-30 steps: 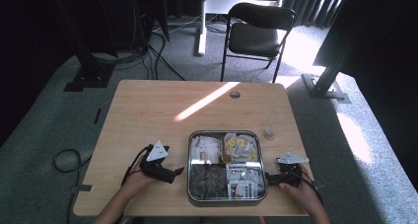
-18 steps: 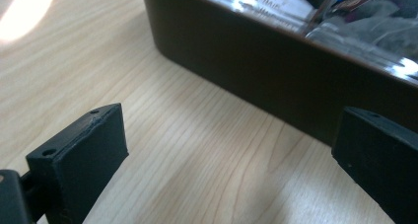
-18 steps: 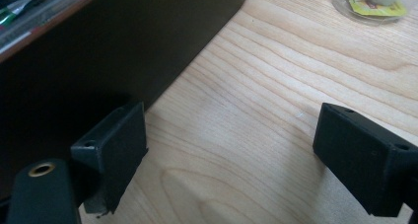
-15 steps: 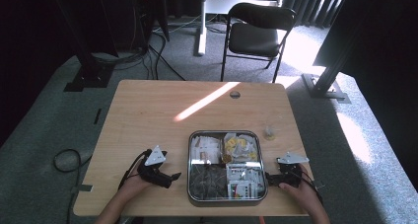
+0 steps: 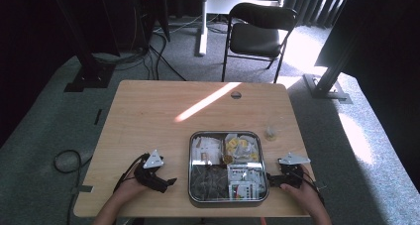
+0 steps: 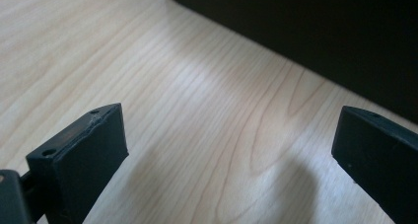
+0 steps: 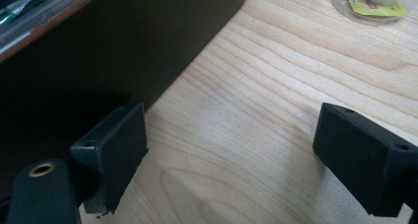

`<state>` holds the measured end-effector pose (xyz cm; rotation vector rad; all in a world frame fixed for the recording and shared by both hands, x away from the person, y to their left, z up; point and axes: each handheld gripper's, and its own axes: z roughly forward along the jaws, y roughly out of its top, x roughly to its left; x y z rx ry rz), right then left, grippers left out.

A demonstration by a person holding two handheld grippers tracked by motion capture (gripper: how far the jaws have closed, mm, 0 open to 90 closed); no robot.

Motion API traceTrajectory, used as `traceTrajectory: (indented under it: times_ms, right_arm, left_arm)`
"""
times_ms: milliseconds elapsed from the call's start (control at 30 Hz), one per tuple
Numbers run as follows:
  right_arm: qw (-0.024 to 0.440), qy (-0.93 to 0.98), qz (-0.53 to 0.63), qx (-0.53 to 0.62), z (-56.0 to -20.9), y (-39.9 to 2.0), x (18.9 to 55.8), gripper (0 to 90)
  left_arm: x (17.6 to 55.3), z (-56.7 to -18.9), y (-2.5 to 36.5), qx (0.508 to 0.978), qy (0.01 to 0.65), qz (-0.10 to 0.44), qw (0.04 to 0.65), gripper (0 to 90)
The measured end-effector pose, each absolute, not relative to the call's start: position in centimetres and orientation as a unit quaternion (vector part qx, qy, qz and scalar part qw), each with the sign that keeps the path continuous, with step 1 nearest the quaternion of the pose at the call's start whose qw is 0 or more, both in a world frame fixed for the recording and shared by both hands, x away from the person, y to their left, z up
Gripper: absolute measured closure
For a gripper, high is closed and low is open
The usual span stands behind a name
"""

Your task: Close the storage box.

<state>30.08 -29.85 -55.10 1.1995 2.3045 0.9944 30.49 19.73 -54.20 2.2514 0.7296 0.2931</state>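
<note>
A metal tray with rounded corners lies near the table's front edge, and its compartments hold packets and bits of food. My left gripper rests on the wood just left of the tray, pointing at it. In the left gripper view its jaws stand wide open over bare wood, with the tray's dark wall ahead. My right gripper sits at the tray's right side. In the right gripper view it is open and empty, its left jaw close to the tray's wall.
A small clear cup stands right of the tray's far corner, also at the top of the right gripper view. The wooden table has a cable hole near its far edge. A black chair stands beyond.
My left gripper has drifted slightly left and toward the front edge. The right gripper and the tray have stayed put.
</note>
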Motion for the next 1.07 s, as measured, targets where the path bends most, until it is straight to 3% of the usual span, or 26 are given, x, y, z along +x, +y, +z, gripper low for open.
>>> traceTrajectory:
  times_ms: [1067]
  right_arm:
    - [0.180, 0.814, 0.352, 0.425, -55.11, -29.84, 30.08, 12.4]
  left_arm:
    - [29.56, -54.70, 20.69, 0.881, 0.301, 0.126, 0.343, 0.5]
